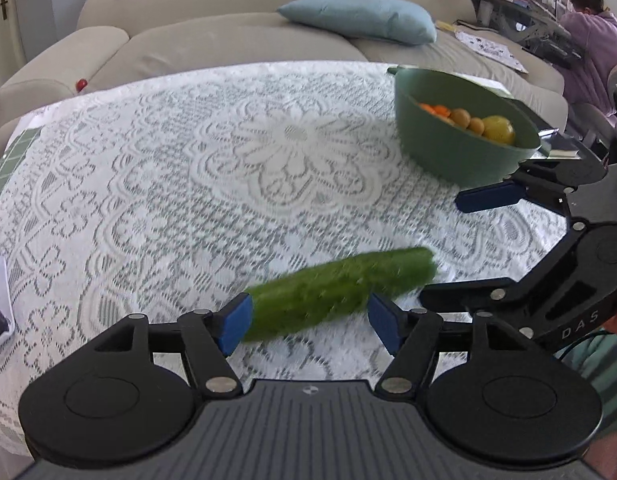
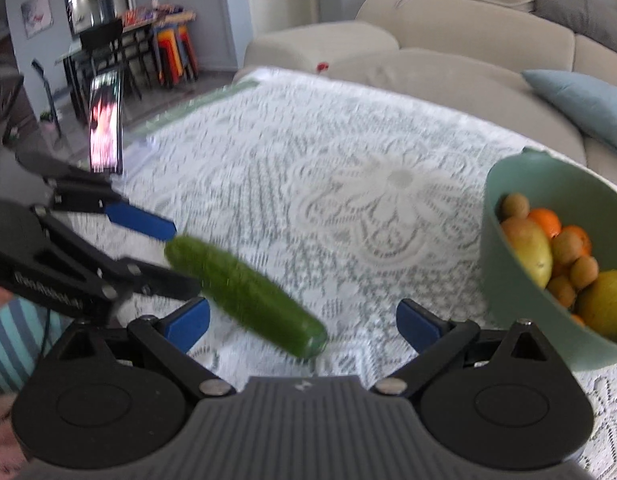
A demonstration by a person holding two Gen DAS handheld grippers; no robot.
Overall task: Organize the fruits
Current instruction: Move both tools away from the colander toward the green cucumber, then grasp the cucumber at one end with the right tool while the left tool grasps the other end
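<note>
A green cucumber point(image 1: 336, 292) lies blurred on the lace-covered table point(image 1: 188, 160), slanting across the near side. My left gripper point(image 1: 310, 324) stands open with the cucumber's near part between its blue pads, neither pressing on it. In the right wrist view the cucumber point(image 2: 244, 292) points one end between the left gripper's point(image 2: 184, 260) spread fingers, and the other end lies between the pads of my open right gripper point(image 2: 304, 326), untouched. The right gripper point(image 1: 442, 248) comes in from the right. A green bowl point(image 1: 448, 152) holds oranges, a lemon and small brown fruits.
The bowl point(image 2: 508, 280) stands at the table's right side, close to the right gripper. A phone point(image 2: 106, 120) stands upright at the table's far left edge. A beige sofa point(image 1: 188, 40) with a blue cushion point(image 1: 360, 16) lies beyond. A person point(image 1: 596, 40) sits far right.
</note>
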